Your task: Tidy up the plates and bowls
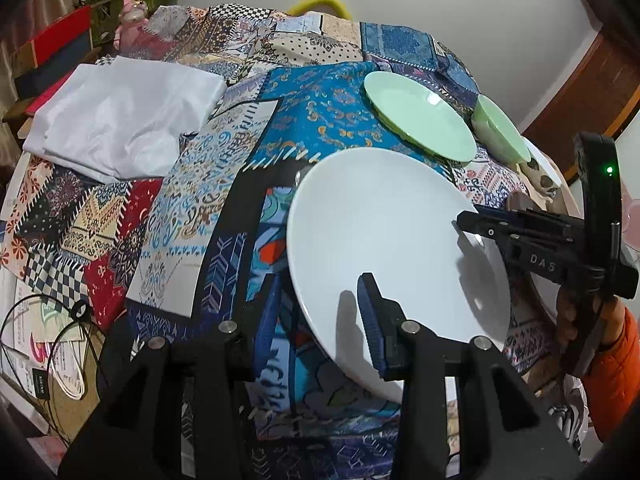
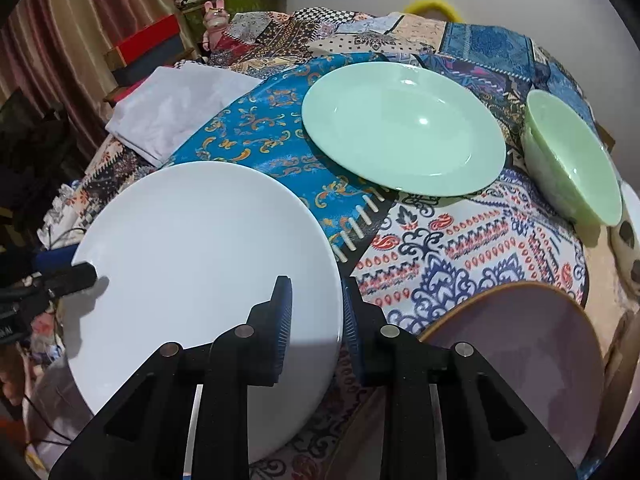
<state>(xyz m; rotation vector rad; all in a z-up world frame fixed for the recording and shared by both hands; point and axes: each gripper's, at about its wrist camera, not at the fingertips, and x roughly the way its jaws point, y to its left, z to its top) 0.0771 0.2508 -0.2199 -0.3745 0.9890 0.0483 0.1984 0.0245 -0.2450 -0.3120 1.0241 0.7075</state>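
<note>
A large white plate [image 1: 384, 240] [image 2: 200, 264] lies near the front of the patchwork-covered table [image 1: 192, 208]. My left gripper [image 1: 320, 296] straddles its left rim, one pad on top and the other just outside the edge with a small gap, so it stands open. In the right wrist view the left gripper [image 2: 86, 272] shows only as a tip at the far rim. My right gripper [image 2: 316, 288] [image 1: 468, 220] is shut on the opposite rim. A green plate [image 1: 420, 120] [image 2: 400, 128] and a green bowl [image 1: 500, 132] [image 2: 572, 160] sit further back.
A lilac plate with a brown rim [image 2: 520, 352] lies right of my right gripper. A spotted pale dish [image 2: 628, 240] sits at the right edge. A folded white cloth [image 1: 120, 120] lies back left. Cables [image 1: 60, 340] hang off the left edge. A hand in an orange sleeve [image 1: 608, 360] holds the right gripper.
</note>
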